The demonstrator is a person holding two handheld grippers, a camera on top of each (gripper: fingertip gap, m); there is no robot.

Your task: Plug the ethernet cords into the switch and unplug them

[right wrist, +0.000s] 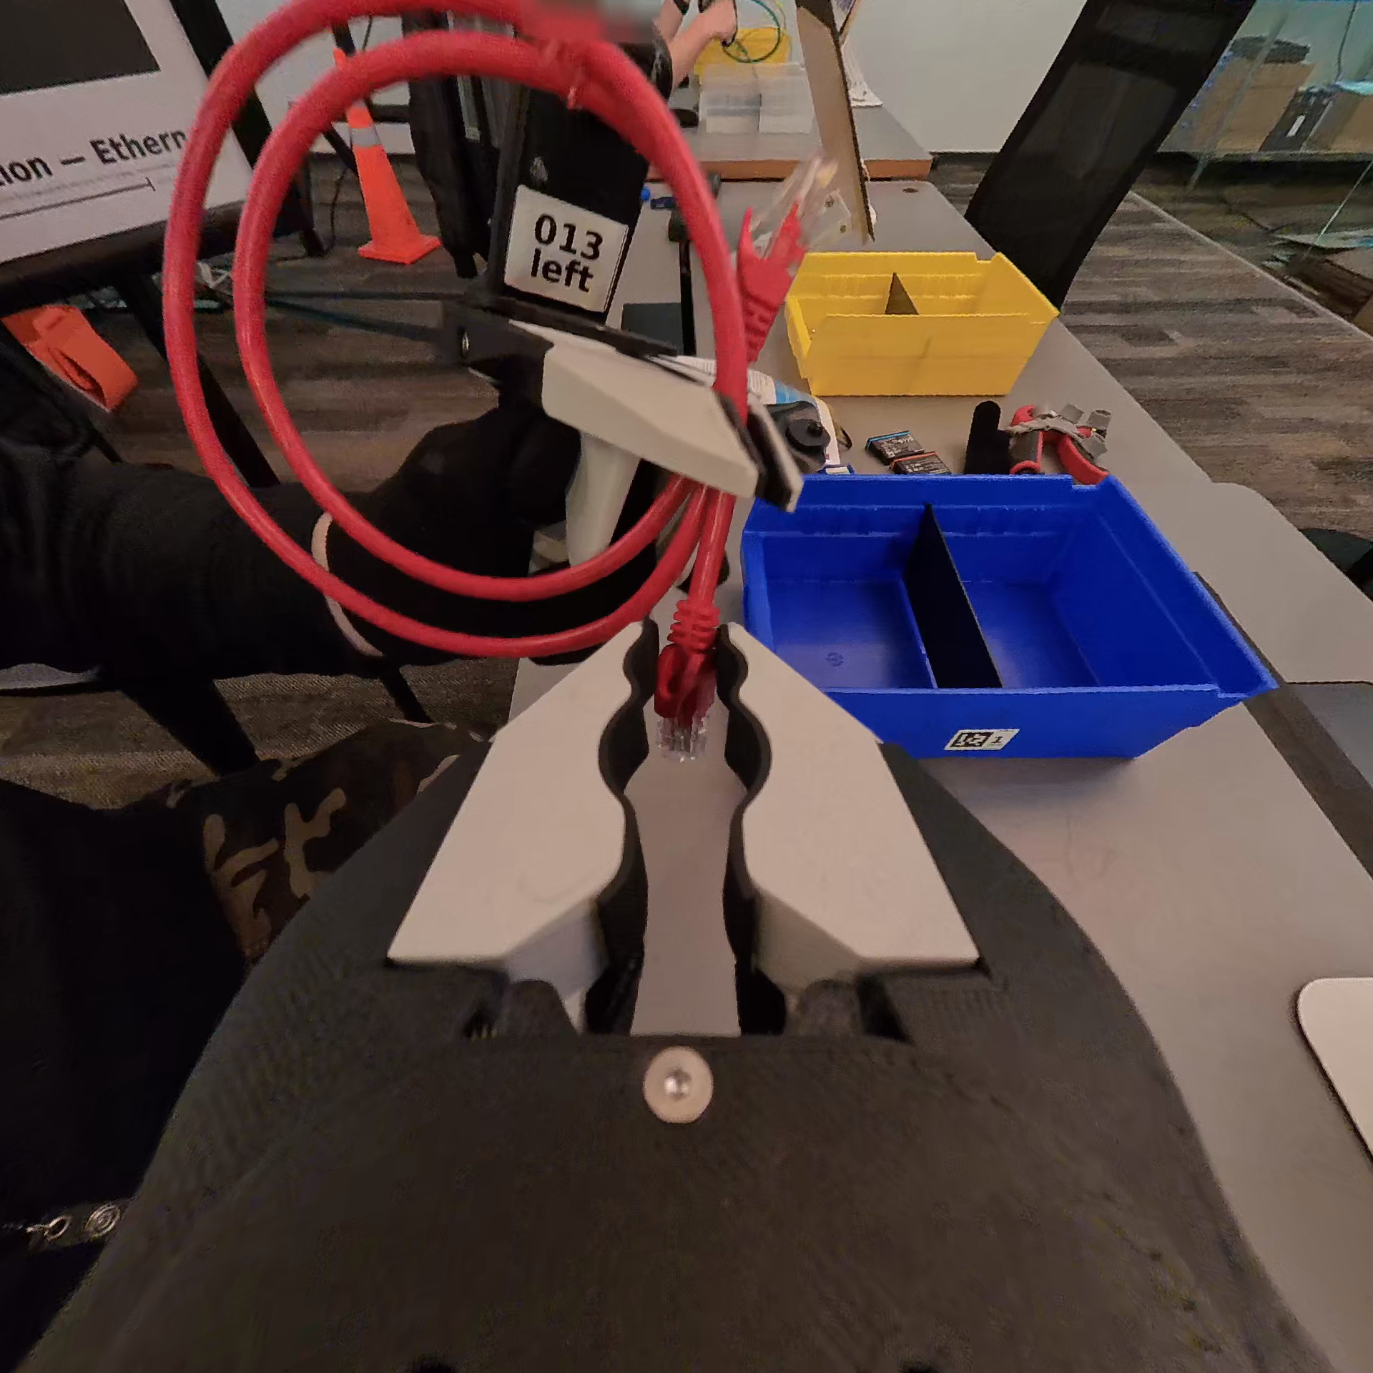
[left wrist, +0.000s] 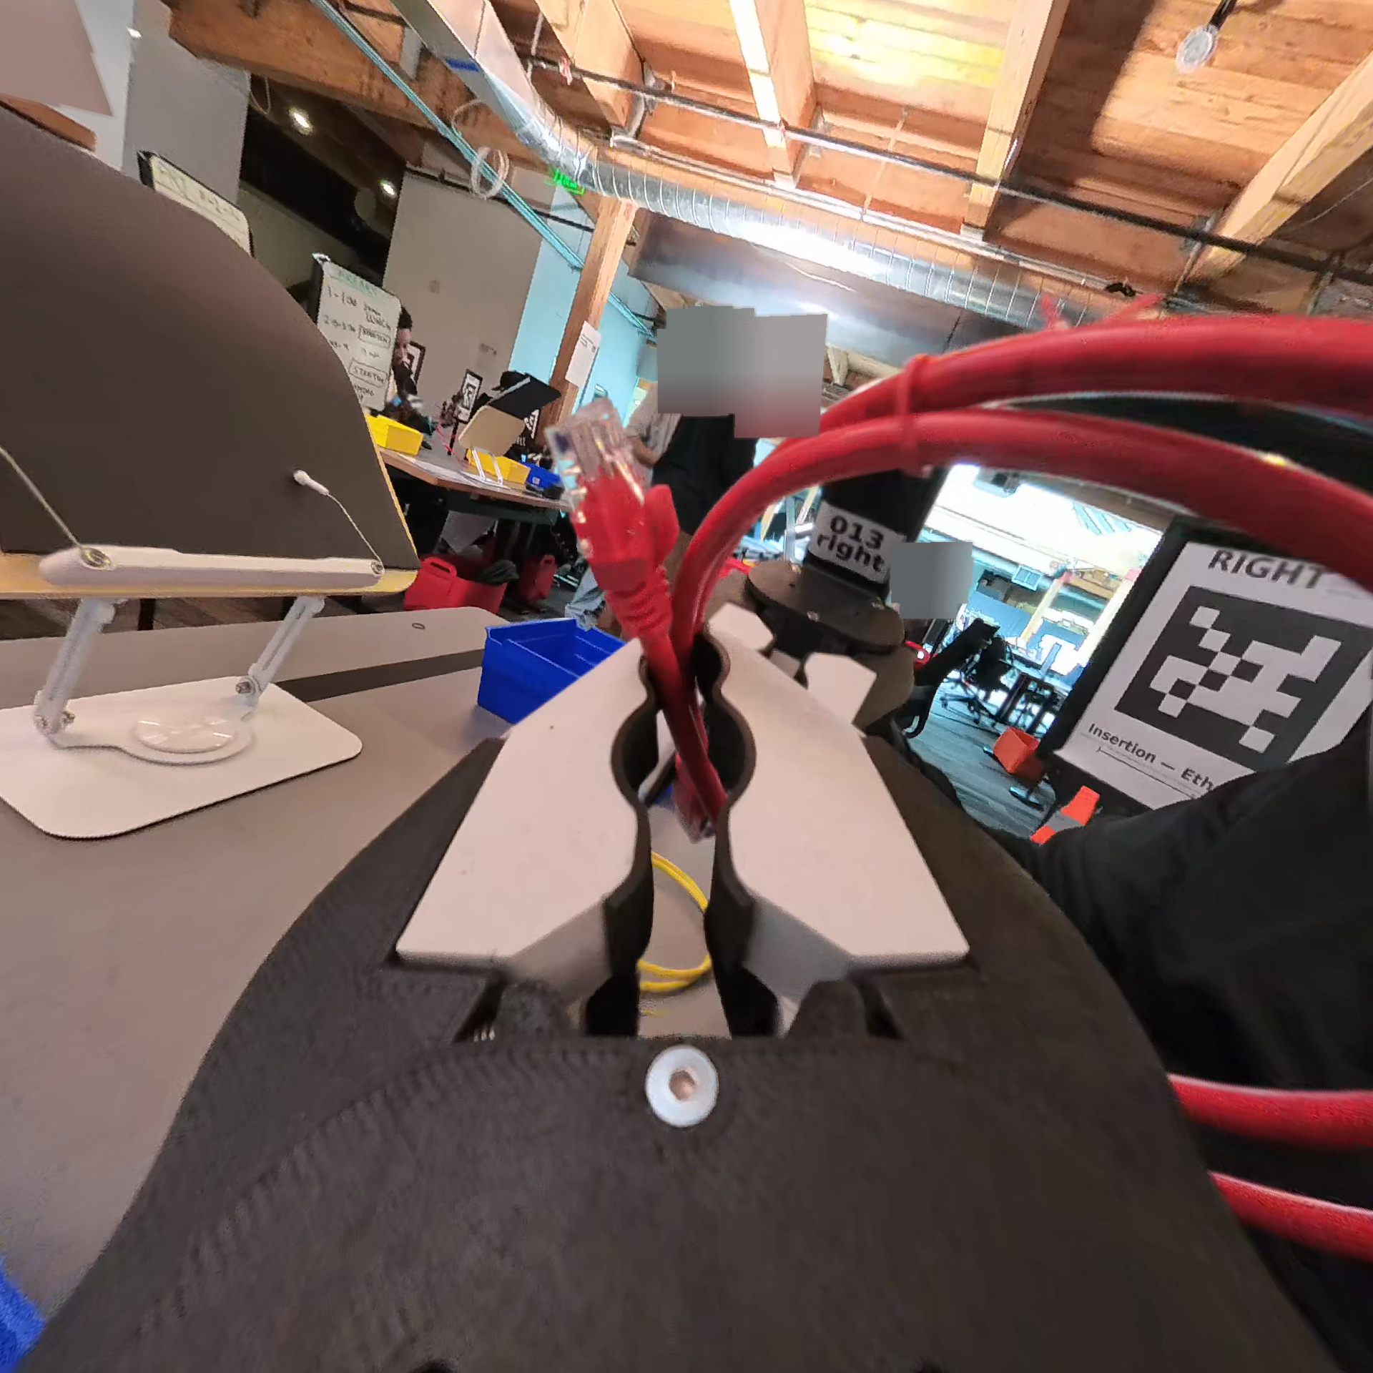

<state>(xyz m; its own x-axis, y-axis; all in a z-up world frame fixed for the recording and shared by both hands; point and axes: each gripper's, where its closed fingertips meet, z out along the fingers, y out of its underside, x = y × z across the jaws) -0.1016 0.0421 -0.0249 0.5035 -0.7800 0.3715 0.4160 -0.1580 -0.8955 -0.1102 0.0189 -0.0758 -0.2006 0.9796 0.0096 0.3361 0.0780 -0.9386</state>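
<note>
**Red ethernet cord held coiled between both claws; switch not in view**

The left claw (left wrist: pixel 680 654) was pressed together on the red ethernet cord (left wrist: pixel 1040 438), pinching two strands of it near the fingertips. One plug (left wrist: pixel 594 446), clear plastic with a red strain boot, stood up beyond the tips of this claw; the other plug hung down behind the fingers, toward the claw's base. The rest of the cord looped off to the claw's right in a double coil, bound with a red tie (left wrist: pixel 910 386).

The right claw (right wrist: pixel 687 643) was closed about the lower plug (right wrist: pixel 683 713), its fingertips meeting on the ribbed boot while the clear connector hung in the hollow between the fingers. Whether that grip was firm or only light contact could not be told. The left claw appeared ahead of and above it, with the coil hanging to the left. A blue divided bin (right wrist: pixel 988 713) sat on the tabletop (right wrist: pixel 1114 877) just right of the right claw's tips, with a yellow bin (right wrist: pixel 921 349) and pliers (right wrist: pixel 1055 438) farther ahead.

Handling, as judged: the cord looked light, flexible and springy, so the coil would likely resist straightening while tied. The jacket appeared smooth and might slide in a loose pinch. The clear connector and its latch tab seemed the fragile parts. The ribbed boot just behind the connector looked the soundest place to hold, giving control of the plug's orientation without crushing the tab.

No switch showed in either view.
</note>
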